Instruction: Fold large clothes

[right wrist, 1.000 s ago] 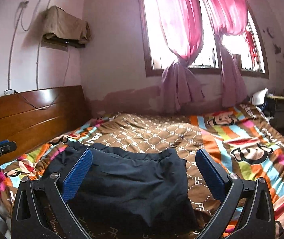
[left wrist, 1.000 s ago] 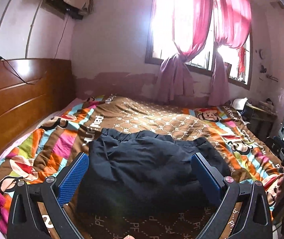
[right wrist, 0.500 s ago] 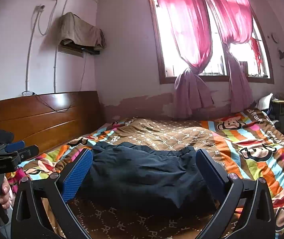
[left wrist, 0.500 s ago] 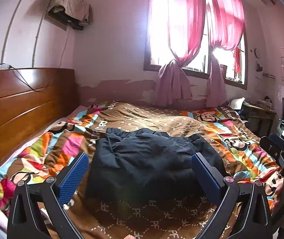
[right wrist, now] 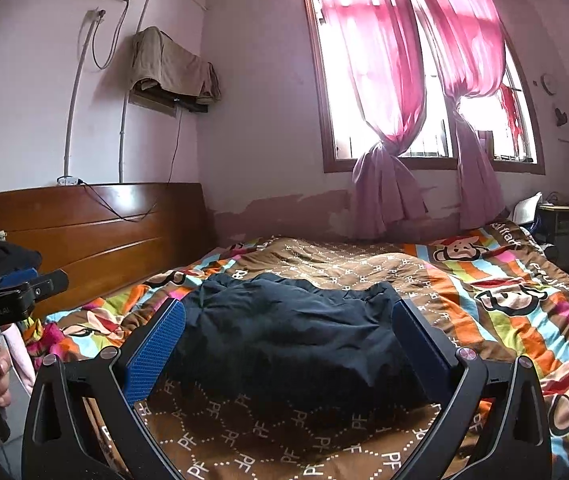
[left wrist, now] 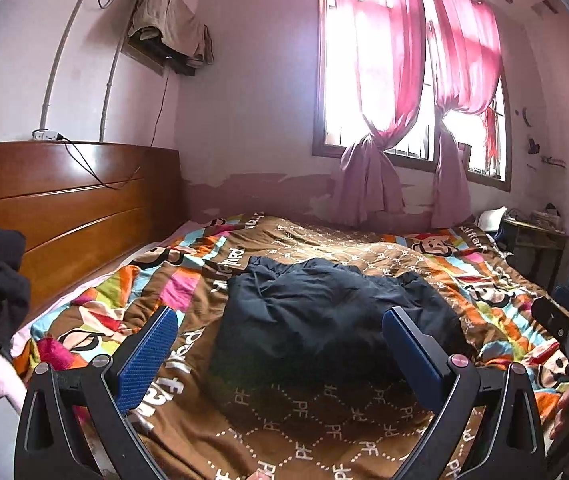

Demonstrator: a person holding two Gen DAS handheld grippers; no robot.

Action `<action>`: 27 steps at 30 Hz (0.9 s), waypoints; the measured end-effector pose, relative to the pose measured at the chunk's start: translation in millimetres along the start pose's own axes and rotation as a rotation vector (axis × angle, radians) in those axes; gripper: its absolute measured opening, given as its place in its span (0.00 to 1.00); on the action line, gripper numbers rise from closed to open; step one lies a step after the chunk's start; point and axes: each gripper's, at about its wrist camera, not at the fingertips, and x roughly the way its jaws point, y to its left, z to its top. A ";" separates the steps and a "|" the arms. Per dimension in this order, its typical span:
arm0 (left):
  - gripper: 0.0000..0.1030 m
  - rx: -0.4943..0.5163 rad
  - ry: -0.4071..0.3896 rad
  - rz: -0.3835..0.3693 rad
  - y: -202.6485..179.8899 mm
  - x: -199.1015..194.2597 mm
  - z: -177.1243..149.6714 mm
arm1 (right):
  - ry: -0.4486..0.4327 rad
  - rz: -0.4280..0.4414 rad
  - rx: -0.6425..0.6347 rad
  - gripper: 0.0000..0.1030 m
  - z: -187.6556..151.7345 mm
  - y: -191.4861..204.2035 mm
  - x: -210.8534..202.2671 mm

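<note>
A dark navy, rumpled fabric garment (left wrist: 324,312) lies bunched in a low heap on the bed, on a brown quilt (left wrist: 364,240) with bright cartoon-monkey borders, near its front edge. The left gripper (left wrist: 280,354) and right gripper (right wrist: 288,350) both hang above the near edge with jaws spread wide, holding nothing, apart from the garment.

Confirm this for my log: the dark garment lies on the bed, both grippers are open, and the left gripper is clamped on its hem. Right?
Not quite. The left gripper holds nothing: the left wrist view shows it open and back from the garment. The rest stands: the garment lies on the bed and the right gripper is open too.
</note>
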 end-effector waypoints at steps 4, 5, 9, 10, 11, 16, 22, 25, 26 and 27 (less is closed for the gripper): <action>1.00 0.010 -0.014 0.011 0.5 -9.5 -13.4 | 0.004 -0.006 -0.016 0.99 -11.4 3.9 -9.0; 1.00 0.014 -0.013 0.011 0.1 -11.2 -17.1 | 0.006 -0.008 -0.020 0.99 -15.4 4.1 -11.6; 1.00 0.025 0.001 -0.029 2.0 -13.7 -28.9 | 0.017 -0.008 -0.021 0.99 -23.5 2.5 -16.3; 1.00 0.031 0.006 -0.035 2.7 -13.8 -32.3 | 0.023 -0.005 -0.020 0.99 -25.4 1.5 -16.8; 1.00 0.035 0.014 -0.032 3.7 -13.7 -35.5 | 0.031 -0.001 -0.017 0.99 -27.2 0.4 -16.9; 1.00 0.043 0.039 -0.021 1.8 -11.0 -52.2 | 0.072 0.031 -0.011 0.99 -41.9 -2.7 -14.2; 1.00 0.049 0.065 -0.010 -3.3 -8.9 -72.6 | 0.131 0.049 0.011 0.99 -61.8 -8.5 -7.0; 1.00 0.061 0.074 -0.015 -5.5 -6.7 -81.3 | 0.179 0.043 0.030 0.99 -71.1 -11.8 1.1; 1.00 0.062 0.084 -0.018 -5.4 -4.9 -83.8 | 0.187 0.039 0.032 0.99 -73.5 -13.0 2.6; 1.00 0.062 0.101 -0.019 -5.0 -2.9 -86.6 | 0.194 0.033 0.033 0.99 -75.9 -14.3 3.3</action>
